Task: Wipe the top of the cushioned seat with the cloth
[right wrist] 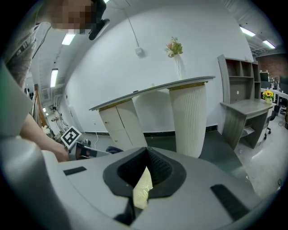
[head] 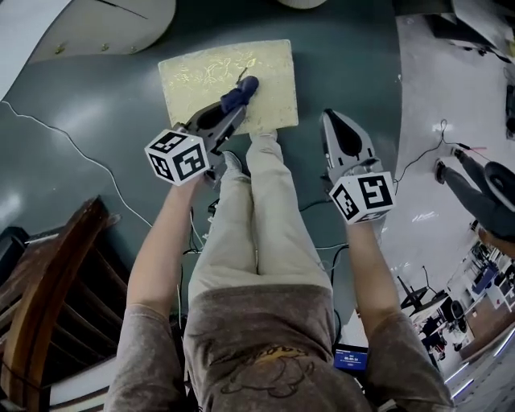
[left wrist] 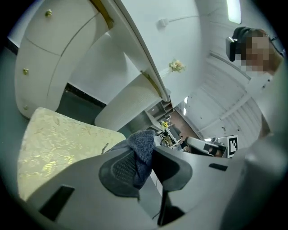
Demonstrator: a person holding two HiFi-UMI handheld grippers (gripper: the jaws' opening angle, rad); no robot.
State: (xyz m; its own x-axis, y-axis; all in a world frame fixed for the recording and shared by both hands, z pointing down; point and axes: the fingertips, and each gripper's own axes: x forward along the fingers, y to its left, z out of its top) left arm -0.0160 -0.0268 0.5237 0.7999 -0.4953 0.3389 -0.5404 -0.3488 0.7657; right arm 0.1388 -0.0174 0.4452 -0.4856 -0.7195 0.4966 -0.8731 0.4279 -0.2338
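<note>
The cushioned seat (head: 229, 80) is a cream square with a gold pattern, standing on the dark floor just ahead of the person's feet. My left gripper (head: 246, 84) reaches over its near right part, shut on a blue cloth (head: 240, 93). The left gripper view shows the cloth (left wrist: 142, 147) bunched between the jaws of the left gripper (left wrist: 146, 155), above the seat (left wrist: 58, 143). My right gripper (head: 333, 119) hangs to the right of the seat, off it, over the floor. In its own view the right gripper (right wrist: 146, 167) has its jaws together and holds nothing; a strip of the seat (right wrist: 144, 192) shows below them.
The person's legs (head: 257, 217) stand at the seat's near edge. A dark wooden chair (head: 48, 282) is at lower left. A white curved counter (head: 96, 24) lies beyond the seat at upper left. A thin cable (head: 80, 153) crosses the floor. A chair base (head: 483, 189) is at right.
</note>
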